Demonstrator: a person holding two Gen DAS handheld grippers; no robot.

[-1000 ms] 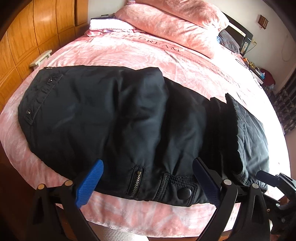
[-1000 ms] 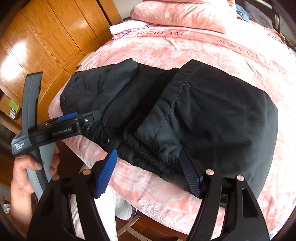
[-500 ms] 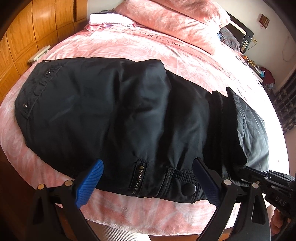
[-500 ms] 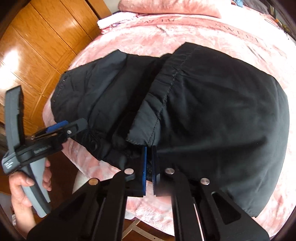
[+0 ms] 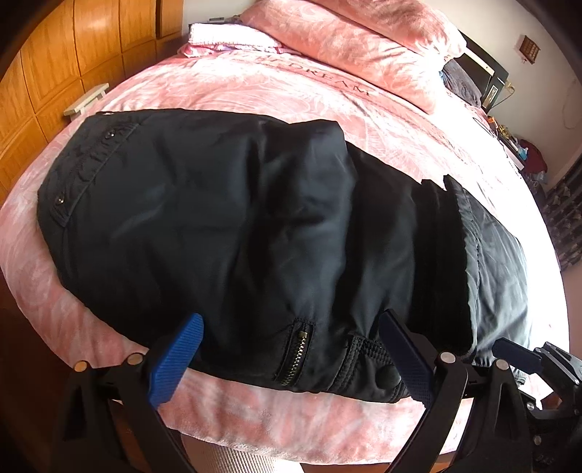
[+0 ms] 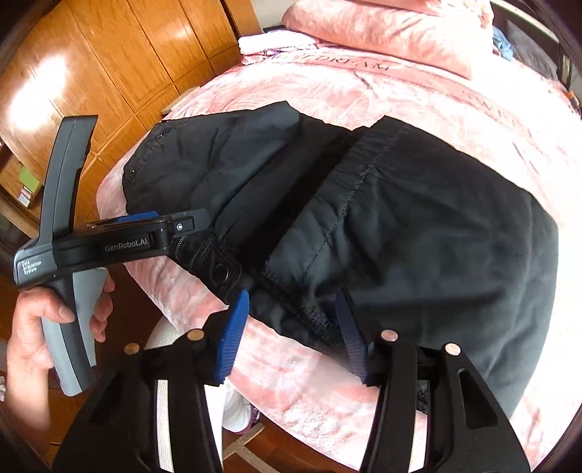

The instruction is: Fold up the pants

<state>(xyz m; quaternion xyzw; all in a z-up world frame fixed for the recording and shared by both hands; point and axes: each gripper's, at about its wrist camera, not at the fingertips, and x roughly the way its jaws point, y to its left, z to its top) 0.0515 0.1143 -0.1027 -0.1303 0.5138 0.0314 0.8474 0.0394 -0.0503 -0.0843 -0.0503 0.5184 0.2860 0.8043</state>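
Black pants (image 5: pixel 254 225) lie folded across the near end of a pink bed cover (image 5: pixel 254 87), the waistband at left and the legs folded back over at right. My left gripper (image 5: pixel 291 360) stands open at the near edge, with the zipper pocket between its wide-apart blue pads. In the right wrist view my right gripper (image 6: pixel 291 338) has its jaws opening. The stitched hem corner of the pants (image 6: pixel 418 225) lies between the pads without being pressed. A hand (image 6: pixel 32 327) holds the left gripper (image 6: pixel 182 227) at the pants' near edge.
Pink pillows (image 5: pixel 345 32) and a folded white towel (image 5: pixel 225 34) lie at the head of the bed. A wooden wardrobe (image 5: pixel 72 54) stands close along the left side. The bed's edge drops to a wooden floor (image 6: pixel 283 451) just below the grippers.
The right gripper closed on the hem corner half a second ago and has opened again, pulling back a little. The left gripper stays open in much the same place.
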